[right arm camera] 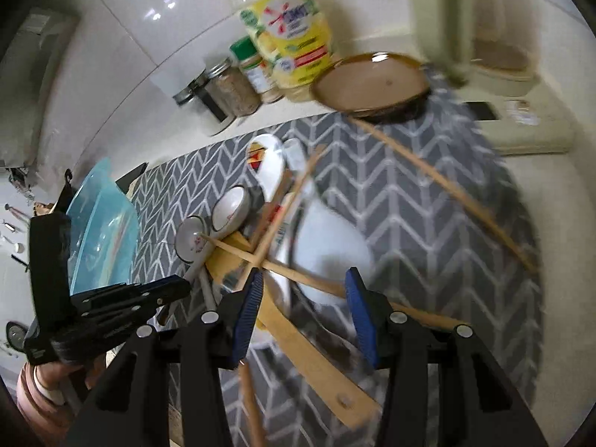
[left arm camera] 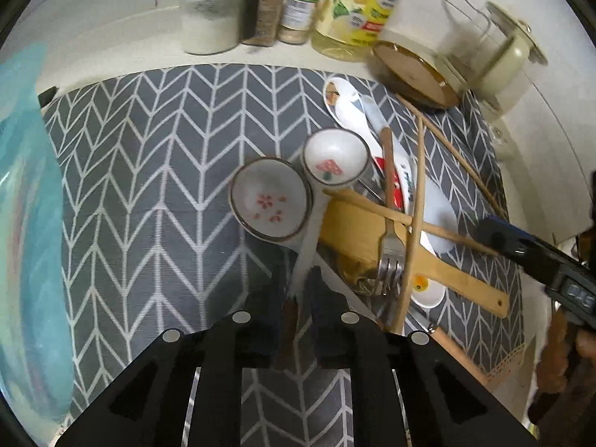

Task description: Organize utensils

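Grey cloth mat with white chevron pattern [left arm camera: 156, 156] covers the counter; utensils lie heaped on its right part. Left gripper [left arm camera: 294, 320] low over mat, black fingers drawn close together and clamped on the handle end of a white ceramic spoon with red blossom print [left arm camera: 270, 201]; spoon bowl reaches forward, just above or on the mat — cannot tell which. Second white ceramic spoon with red mushroom print [left arm camera: 335, 162] just beside it, bowls touching or nearly so.

Pile to the right: flat wooden spatula with hole in handle [left arm camera: 447, 275], metal fork with wooden handle [left arm camera: 389, 223] lying across the spatula blade, thin wooden chopsticks [left arm camera: 413, 223] crossed over both, a white printed spoon [left arm camera: 342, 100] farther back. More metal tines under the fork, blurred.

Right gripper [right arm camera: 303, 298] hovers over the pile, blue-padded fingers [right arm camera: 247, 316] spread wide apart, holding nothing; spatula handle and one chopstick pass beneath the gap.

Back edge of the counter: glass jar of white powder [left arm camera: 208, 18], two spice jars [left arm camera: 283, 7], yellow-labelled oil bottle [left arm camera: 357, 11], brown shallow dish [left arm camera: 413, 70] tilted at mat's corner. Pale blue plastic tub [right arm camera: 104, 231] at mat's left edge
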The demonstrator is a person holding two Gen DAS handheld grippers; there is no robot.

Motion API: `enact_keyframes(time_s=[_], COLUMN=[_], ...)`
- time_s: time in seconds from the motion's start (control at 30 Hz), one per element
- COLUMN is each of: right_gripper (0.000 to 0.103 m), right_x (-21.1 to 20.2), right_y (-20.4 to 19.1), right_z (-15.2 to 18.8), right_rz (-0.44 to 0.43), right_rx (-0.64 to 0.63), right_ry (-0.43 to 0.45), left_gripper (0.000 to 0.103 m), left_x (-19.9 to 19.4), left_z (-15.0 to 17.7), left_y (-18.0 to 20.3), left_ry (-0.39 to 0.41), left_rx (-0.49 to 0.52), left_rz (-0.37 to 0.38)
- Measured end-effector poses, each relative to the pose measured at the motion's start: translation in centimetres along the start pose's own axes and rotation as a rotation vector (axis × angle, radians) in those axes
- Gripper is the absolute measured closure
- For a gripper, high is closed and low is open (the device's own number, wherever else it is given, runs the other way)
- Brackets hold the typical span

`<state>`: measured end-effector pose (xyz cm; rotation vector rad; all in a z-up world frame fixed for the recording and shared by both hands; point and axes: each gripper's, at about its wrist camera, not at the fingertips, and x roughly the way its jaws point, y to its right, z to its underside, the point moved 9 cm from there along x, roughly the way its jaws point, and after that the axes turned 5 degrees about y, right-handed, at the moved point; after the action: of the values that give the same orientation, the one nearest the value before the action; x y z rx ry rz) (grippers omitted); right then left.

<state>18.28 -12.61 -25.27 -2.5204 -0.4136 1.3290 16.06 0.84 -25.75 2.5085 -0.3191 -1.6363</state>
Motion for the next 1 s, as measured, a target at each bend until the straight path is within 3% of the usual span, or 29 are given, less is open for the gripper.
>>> enact_keyframes(time_s=[0.17,0.4,0.5,0.73,0.9,1.0], right_gripper=[0.059,0.089,0.091,0.095,0.095,0.095], right_x=[4.0,5.8,4.5,1.6,-0.1,-0.4], right_y=[-2.3,-2.3,-0.9,3.2,4.9,5.4], right_z=[-1.2,-1.4,-1.8,-2.4,-2.1,-1.8], right_rz=[-0.003,0.018,-0.010,0.047,0.064,0.069], right_rx=[-0.043,-0.096,-0.032,0.011,0.026,0.034], right_ry=[-0.032,-0.023,0.007,0.053,0.070,0.071], left_gripper=[0.088,0.088,0.088,0.088,0.085,0.077], left_x=[0.0,-1.1,-1.6,0.8,3.4,4.7], left_z=[0.1,0.0,-1.2,-2.1,-3.1,-4.6], left_y=[0.2,0.3,1.4,5.9,6.4,6.6], left_ry=[0.003,0.026,0.049,0.004,-0.001,0.009], left_rx=[0.006,-0.018,-0.020,0.004,-0.042,-0.061], left_rz=[-0.017,-0.013,0.021,0.118,0.094,0.092])
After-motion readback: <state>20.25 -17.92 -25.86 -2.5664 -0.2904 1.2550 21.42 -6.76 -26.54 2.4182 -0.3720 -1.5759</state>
